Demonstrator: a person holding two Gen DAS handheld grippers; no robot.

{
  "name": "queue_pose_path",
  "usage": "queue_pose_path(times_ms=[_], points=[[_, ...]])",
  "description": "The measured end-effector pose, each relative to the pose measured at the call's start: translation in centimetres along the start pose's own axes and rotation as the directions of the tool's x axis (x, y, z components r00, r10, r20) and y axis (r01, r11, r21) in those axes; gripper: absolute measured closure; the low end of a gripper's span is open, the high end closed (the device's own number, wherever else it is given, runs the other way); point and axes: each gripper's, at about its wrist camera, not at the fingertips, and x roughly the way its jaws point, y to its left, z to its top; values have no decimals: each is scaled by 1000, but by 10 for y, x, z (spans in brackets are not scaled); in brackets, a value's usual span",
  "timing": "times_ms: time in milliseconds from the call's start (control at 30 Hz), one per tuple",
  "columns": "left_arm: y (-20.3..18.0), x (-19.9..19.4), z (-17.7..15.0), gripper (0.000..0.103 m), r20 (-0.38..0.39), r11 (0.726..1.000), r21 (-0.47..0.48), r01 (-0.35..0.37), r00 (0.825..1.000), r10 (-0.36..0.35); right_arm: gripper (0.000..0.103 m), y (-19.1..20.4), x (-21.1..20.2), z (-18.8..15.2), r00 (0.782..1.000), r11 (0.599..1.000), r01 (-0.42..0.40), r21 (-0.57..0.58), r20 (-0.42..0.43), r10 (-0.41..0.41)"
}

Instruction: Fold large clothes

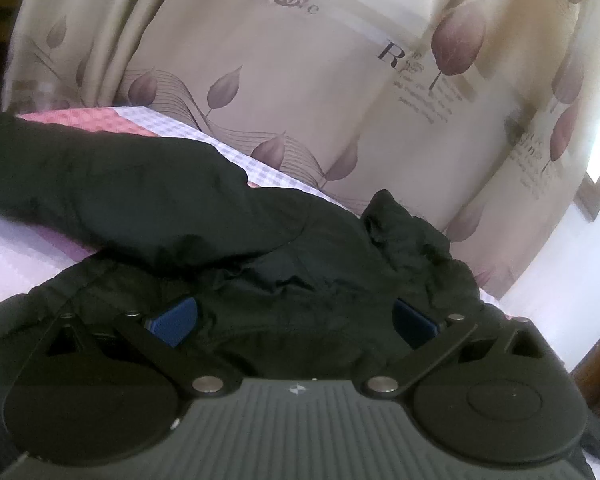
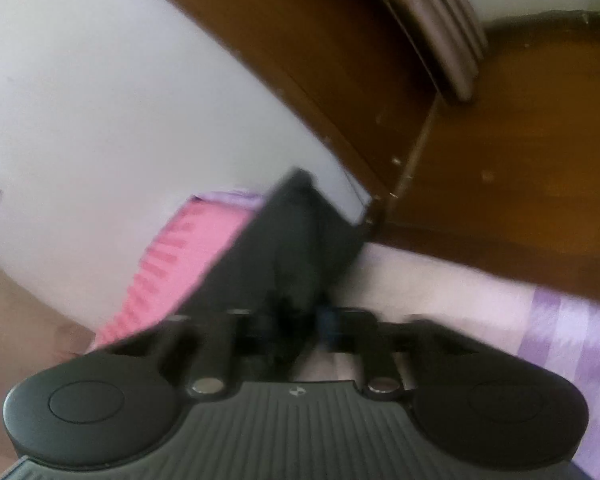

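Two grippers work on one dark jacket (image 1: 220, 216) that lies crumpled on the bed (image 1: 16, 256), across its pink and lilac checked cover. The left gripper (image 1: 296, 320) hovers low over the bunched cloth with its blue pads (image 1: 176, 320) spread wide and nothing pinched, probably lining up for a hold. The right gripper (image 2: 296, 320) is clenched on a stretched flap of the jacket (image 2: 284, 248) near the wooden bed frame (image 2: 500, 184), likely pulling it taut so a fold can be laid flat.
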Motion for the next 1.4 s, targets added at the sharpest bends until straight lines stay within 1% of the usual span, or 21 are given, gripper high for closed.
queue_pose_path(times_ms=[100, 133, 200, 300, 367, 400, 467, 533, 600, 633, 700, 800, 900, 933, 967, 1033, 1100, 1167, 1200, 1233, 1400], points=[[1, 1, 0, 0, -1, 1000, -8, 1, 1000, -1, 98, 8, -4, 11, 1000, 1000, -1, 29, -1, 1], [2, 0, 0, 0, 1, 1000, -13, 4, 1000, -4, 98, 17, -9, 14, 999, 998, -46, 41, 24, 45], [4, -1, 0, 0, 7, 1000, -25, 11, 1000, -11, 98, 50, -25, 19, 982, 984, -176, 27, 73, 174], [7, -2, 0, 0, 18, 999, -44, 23, 1000, -22, 98, 125, -49, 16, 938, 940, -334, -70, 76, 339], [8, -4, -1, 0, 32, 998, -60, 28, 999, -27, 98, 178, -62, 4, 888, 886, -449, -119, 48, 457], [10, -6, -1, 0, 40, 997, -69, 31, 999, -29, 98, 203, -68, -6, 856, 850, -507, -144, 28, 516], [12, -9, 0, 0, 54, 995, -87, 38, 998, -34, 98, 250, -76, -33, 778, 765, -623, -160, -31, 627], [14, -11, 0, 0, 65, 994, -100, 41, 997, -34, 98, 291, -77, -68, 701, 684, -712, -160, -107, 705], [16, -12, 0, 0, 75, 993, -109, 43, 997, -35, 98, 321, -72, -107, 631, 619, -776, -125, -183, 754], [16, -13, 0, 0, 81, 992, -115, 43, 996, -34, 98, 336, -68, -131, 587, 581, -808, -98, -231, 776], [19, -16, 0, 0, 94, 990, -130, 46, 995, -34, 98, 356, -59, -176, 535, 537, -839, -89, -313, 785], [23, -19, 0, 0, 113, 987, -154, 46, 993, -29, 98, 370, -41, -243, 482, 511, -858, -52, -426, 766], [26, -21, 0, 0, 123, 984, -168, 56, 992, -36, 98, 373, -27, -303, 457, 518, -855, -24, -507, 731], [26, -21, 0, 0, 126, 984, -170, 56, 991, -34, 98, 372, -21, -321, 454, 526, -850, -17, -528, 718], [27, -22, 0, 0, 129, 983, -172, 58, 991, -36, 98, 375, -15, -336, 462, 535, -845, -29, -545, 700], [28, -22, 0, 0, 135, 982, -180, 63, 990, -39, 98, 372, -4, -362, 494, 559, -825, -80, -582, 646], [30, -23, 0, 0, 140, 979, -189, 69, 989, -43, 98, 366, 4, -379, 501, 575, -812, -95, -617, 607], [31, -24, 0, 0, 146, 977, -198, 74, 988, -45, 98, 361, 6, -393, 500, 580, -807, -110, -651, 572], [32, -24, 0, 0, 147, 976, -202, 75, 988, -46, 98, 360, 6, -400, 500, 575, -808, -131, -667, 552], [32, -24, 0, 0, 149, 976, -205, 77, 988, -47, 97, 359, 6, -407, 509, 566, -807, -166, -682, 526], [34, -25, 0, 0, 149, 974, -210, 79, 988, -48, 94, 353, 9, -435, 562, 514, -790, -334, -729, 390]])
